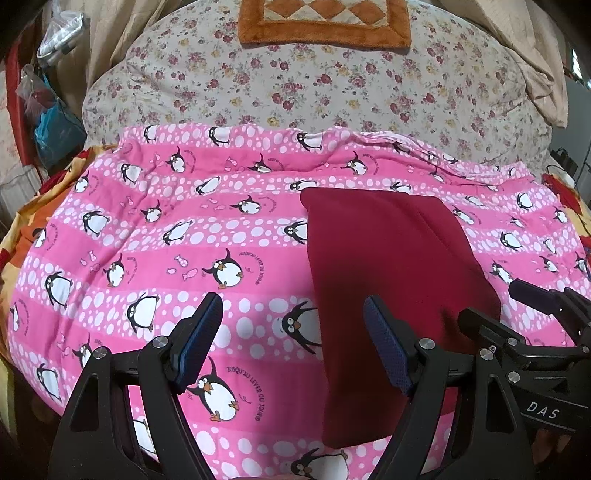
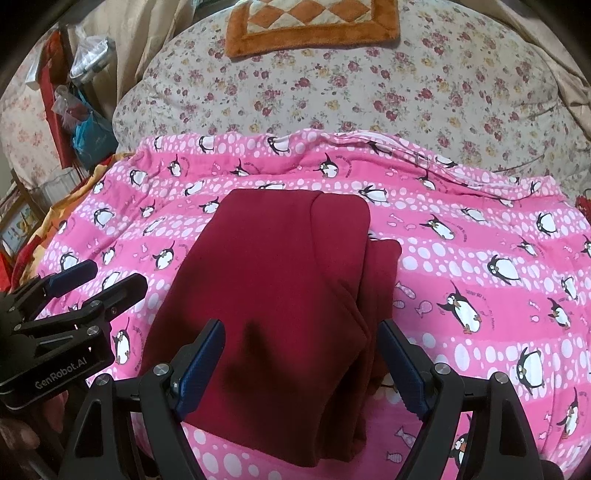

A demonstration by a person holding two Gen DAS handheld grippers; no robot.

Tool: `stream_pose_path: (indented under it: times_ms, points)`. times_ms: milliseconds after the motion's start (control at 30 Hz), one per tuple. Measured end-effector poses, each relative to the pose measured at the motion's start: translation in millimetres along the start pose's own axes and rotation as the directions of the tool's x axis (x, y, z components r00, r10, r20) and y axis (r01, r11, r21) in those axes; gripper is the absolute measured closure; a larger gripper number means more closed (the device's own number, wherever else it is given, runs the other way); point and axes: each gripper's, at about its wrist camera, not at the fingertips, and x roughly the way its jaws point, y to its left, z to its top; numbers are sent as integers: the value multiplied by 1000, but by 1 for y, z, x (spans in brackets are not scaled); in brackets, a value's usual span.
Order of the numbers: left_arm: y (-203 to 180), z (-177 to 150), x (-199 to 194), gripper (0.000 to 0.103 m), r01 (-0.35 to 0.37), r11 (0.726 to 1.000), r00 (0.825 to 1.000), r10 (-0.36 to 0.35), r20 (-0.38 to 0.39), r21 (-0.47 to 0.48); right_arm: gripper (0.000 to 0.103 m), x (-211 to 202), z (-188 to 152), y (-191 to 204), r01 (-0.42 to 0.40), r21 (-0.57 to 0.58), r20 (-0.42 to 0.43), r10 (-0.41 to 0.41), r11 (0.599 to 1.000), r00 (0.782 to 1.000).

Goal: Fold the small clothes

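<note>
A: Nearest the lens, how were the fingers set?

B: Both pairs stood wide and held nothing. The right gripper (image 2: 301,363) hung over the near end of the dark red folded garment (image 2: 269,306), which lay at lower centre of the right wrist frame. The left gripper (image 1: 293,341) hung beside the garment's (image 1: 391,295) left edge, over bare penguin blanket (image 1: 147,229).

A: Which way did the garment run?

B: Its long axis ran away from the fingers, near end low in the frame, far end toward the middle. I judged the right gripper nearer, so the next fold would likely start from that near end.

A: Did the views differ?

B: Yes. Only the right wrist view showed the layered fold edges along the garment's right side. Farther off in both lay the floral duvet (image 2: 424,92), then an orange-bordered mat (image 2: 314,26) at top centre.
</note>
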Motion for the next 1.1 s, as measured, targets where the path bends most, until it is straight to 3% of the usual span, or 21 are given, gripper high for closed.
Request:
stream_pose_path:
  times_ms: [1100]
  points:
    - [7, 0, 12, 24, 27, 1000, 1000, -27, -6, -9, 21, 11, -1, 4, -2, 4, -31, 2, 1000, 1000]
